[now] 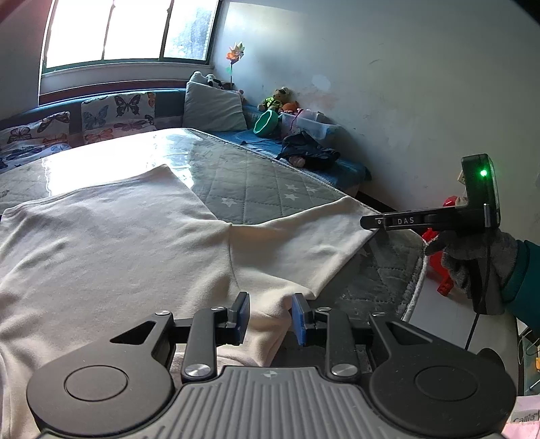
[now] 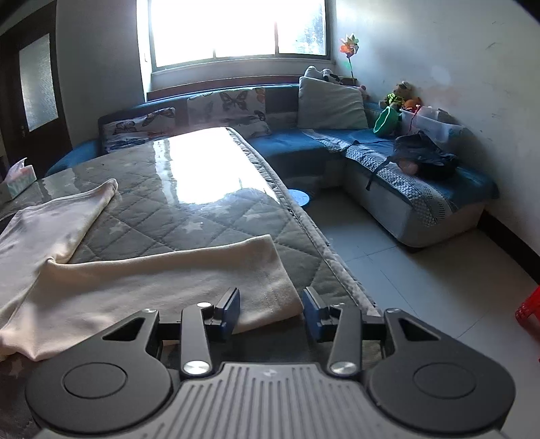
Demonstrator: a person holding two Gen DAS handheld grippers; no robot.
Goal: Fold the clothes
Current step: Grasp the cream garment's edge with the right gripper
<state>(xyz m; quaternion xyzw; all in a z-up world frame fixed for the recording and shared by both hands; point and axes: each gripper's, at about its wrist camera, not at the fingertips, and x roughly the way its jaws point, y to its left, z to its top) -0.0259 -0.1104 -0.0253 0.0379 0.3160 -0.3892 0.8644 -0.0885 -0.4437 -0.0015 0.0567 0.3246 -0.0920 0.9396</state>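
Item: cream garment (image 1: 111, 243), spread flat on the quilted worktop (image 1: 256, 182), both tubular ends extended; no fold visible. Left gripper (image 1: 270, 319) jaws part-open astride its near edge; right gripper (image 2: 271, 312) jaws wide at one end's corner, gripping nothing.

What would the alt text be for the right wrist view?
The open right claw hovers at the end of a cream garment spread on a grey quilted table. Behind are a blue sofa and a bright window.
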